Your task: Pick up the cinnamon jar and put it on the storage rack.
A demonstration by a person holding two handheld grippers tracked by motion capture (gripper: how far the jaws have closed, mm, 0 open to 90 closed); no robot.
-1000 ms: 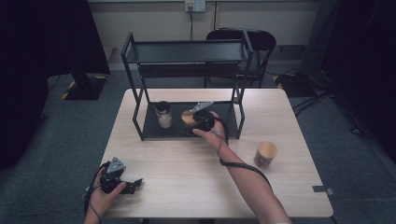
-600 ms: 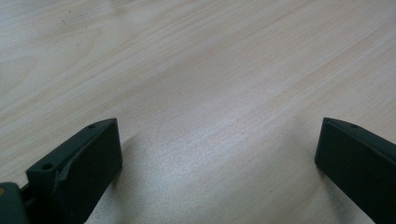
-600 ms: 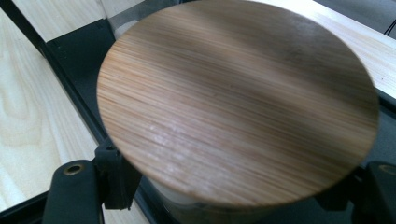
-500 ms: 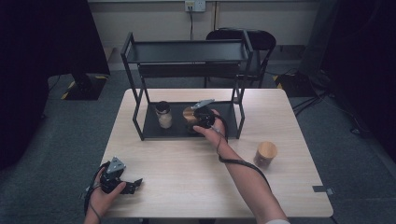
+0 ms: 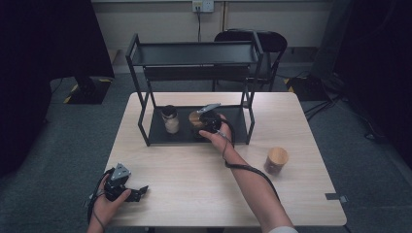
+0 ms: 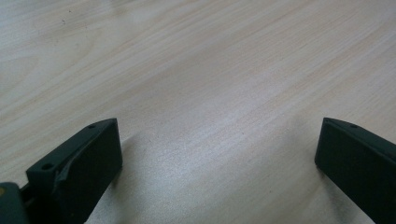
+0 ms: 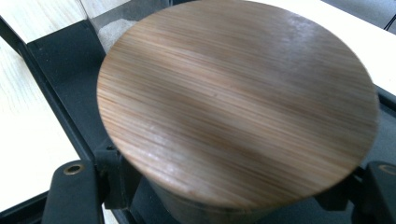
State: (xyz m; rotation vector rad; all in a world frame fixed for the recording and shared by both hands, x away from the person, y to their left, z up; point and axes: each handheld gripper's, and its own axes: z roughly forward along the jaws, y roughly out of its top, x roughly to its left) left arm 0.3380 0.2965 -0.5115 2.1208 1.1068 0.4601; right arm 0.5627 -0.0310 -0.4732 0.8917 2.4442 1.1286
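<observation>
**Right gripper clamped on jar at rack's bottom shelf, left idle**

Little change since a second ago: the right gripper [image 5: 203, 121] and the wooden-lidded jar [image 5: 196, 121] it carries have edged slightly further in onto the bottom shelf of the black metal rack [image 5: 194, 53]. Left gripper [image 5: 132, 190] hasn't shifted.

Right side:
- Fingers [image 7: 74, 186] are closed on the jar body just under the lid, one each side. The round bamboo lid [image 7: 238, 102] sits right in front of the right gripper view's camera.
- The jar is upright over the dark bottom shelf, near its front edge, just right of the second jar.
- Can't tell whether its base is resting on the shelf or is just above it.
- The forearm reaches in from the bottom of the high view and the cable trails back along it.

Left side:
- The gripper sits low at the near-left corner of the worktop [image 5: 194, 174], held in the left hand [image 5: 104, 206].
- Fingers [image 6: 84, 163] are spread wide, with bare wood grain between them and nothing held.

Other things:
- The black-lidded jar [image 5: 170, 119] with pale contents stands on the same bottom shelf, left of the held jar, close but apart.
- Another wooden-lidded jar with dark contents [image 5: 276, 160] stands on the worktop to the right, outside the rack and well apart from both grippers.
- The rack's top shelf is over both shelved jars.
</observation>
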